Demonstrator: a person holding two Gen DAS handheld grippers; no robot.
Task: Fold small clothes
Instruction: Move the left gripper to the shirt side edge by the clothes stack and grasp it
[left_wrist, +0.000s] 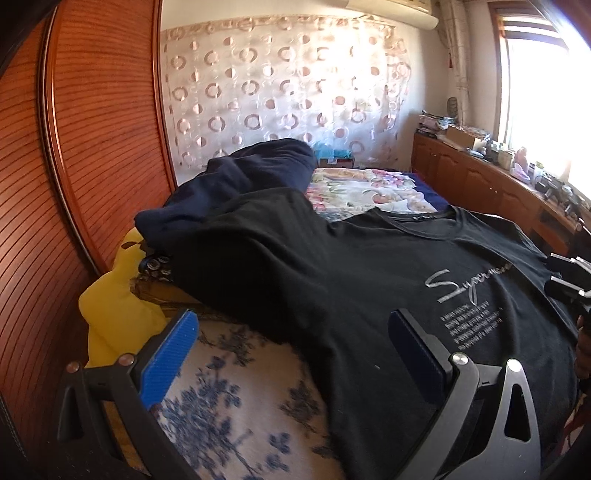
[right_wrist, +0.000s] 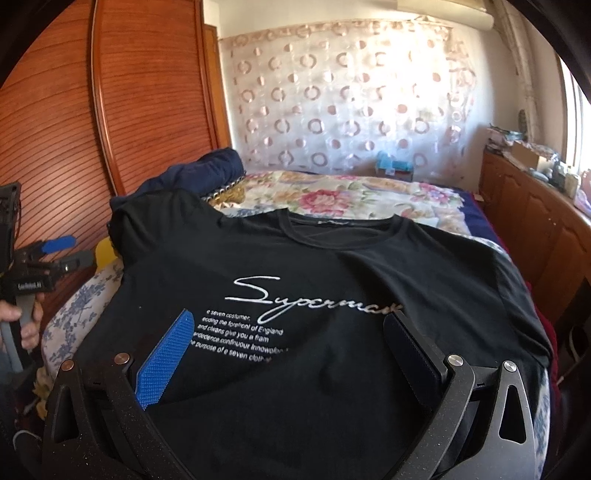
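A black T-shirt (right_wrist: 332, 266) with white script lettering lies spread face up on the bed, collar toward the far end; it also fills the left wrist view as the black T-shirt (left_wrist: 351, 266). My left gripper (left_wrist: 291, 325) hovers open over the shirt's left sleeve edge, one blue pad over the blue-flowered sheet. My right gripper (right_wrist: 291, 328) stands open above the printed chest, nothing between its fingers. The left gripper (right_wrist: 62, 253) also shows at the far left of the right wrist view, held by a hand. The right gripper (left_wrist: 569, 284) shows at the right edge of the left wrist view.
A dark navy garment (left_wrist: 243, 173) is heaped past the left sleeve, beside a yellow cloth (left_wrist: 114, 306). A floral bedspread (right_wrist: 351, 195) covers the far bed. A wooden slatted wardrobe (left_wrist: 92, 129) stands at left, a cluttered wooden cabinet (left_wrist: 491, 184) under the window at right.
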